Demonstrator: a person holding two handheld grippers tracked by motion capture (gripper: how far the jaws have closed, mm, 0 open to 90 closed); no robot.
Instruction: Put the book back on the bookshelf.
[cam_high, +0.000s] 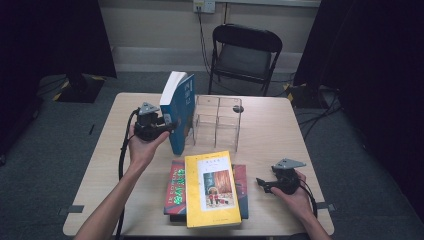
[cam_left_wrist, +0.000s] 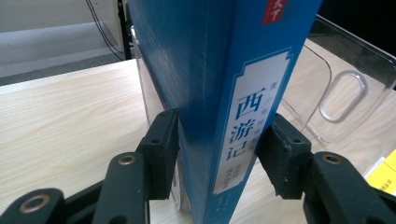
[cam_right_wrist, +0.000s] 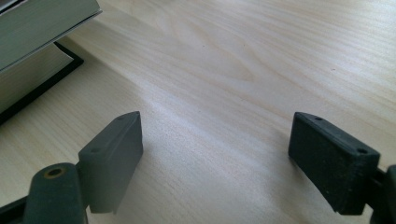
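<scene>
While the right hand-held gripper (cam_high: 265, 184) rests low at the near right of the tabletop (cam_high: 270, 135) with its jaws spread wide over bare wood and nothing between them, the work belongs to the left hand-held gripper (cam_high: 172, 125), which is far nearer the blue book (cam_high: 179, 112). Nearest the person lies a stack with a yellow book (cam_high: 210, 189) on top, just left of the right gripper and apart from it. Beyond it, the left gripper points across toward the right and clamps the blue book at its spine, one pad (cam_left_wrist: 163, 149) on the cover, the other on the far side; the jaws are partly closed and pressing on it. The book stands upright, long axis vertical and slightly tilted, its lower edge at or just above the tabletop; I cannot tell which. Just beside it on the right, perhaps touching, stands the clear rack (cam_high: 218, 122). So the coming move likely turns on this: the nearest slot lies directly right of the book, and the book must stay upright to enter.
</scene>
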